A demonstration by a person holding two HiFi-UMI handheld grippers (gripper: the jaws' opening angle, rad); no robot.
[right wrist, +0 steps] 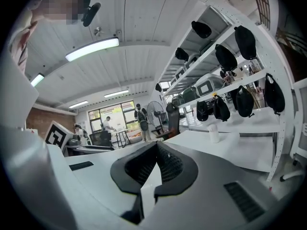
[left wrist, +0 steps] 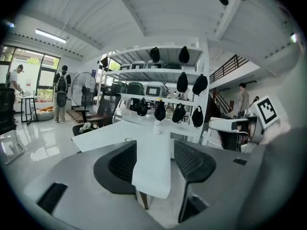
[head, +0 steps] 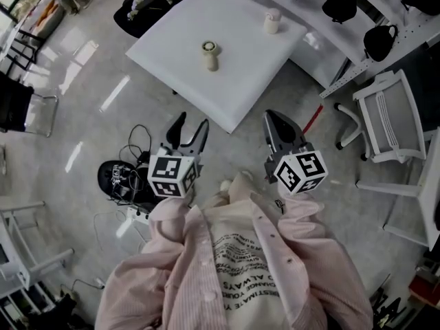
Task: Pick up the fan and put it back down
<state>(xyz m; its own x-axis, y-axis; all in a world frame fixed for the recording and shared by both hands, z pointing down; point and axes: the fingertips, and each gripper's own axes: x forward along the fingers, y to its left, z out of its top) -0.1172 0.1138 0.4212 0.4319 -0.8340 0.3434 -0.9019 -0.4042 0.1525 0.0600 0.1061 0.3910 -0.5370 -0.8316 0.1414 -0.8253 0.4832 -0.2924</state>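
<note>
So, the fan (head: 210,53) is out near the middle of the white counter (head: 237,88) — a small cream thing with a round head, well apart from both grippers. A little white container (head: 273,21) stands further back toward the far corner. The left gripper (head: 192,121) is short of the counter's near edge, over the floor (head: 89,102), jaws spread wide with nothing between them. The right gripper (head: 275,119) is beside it, also off the edge — jaws clenched together at the tips, empty.
</note>
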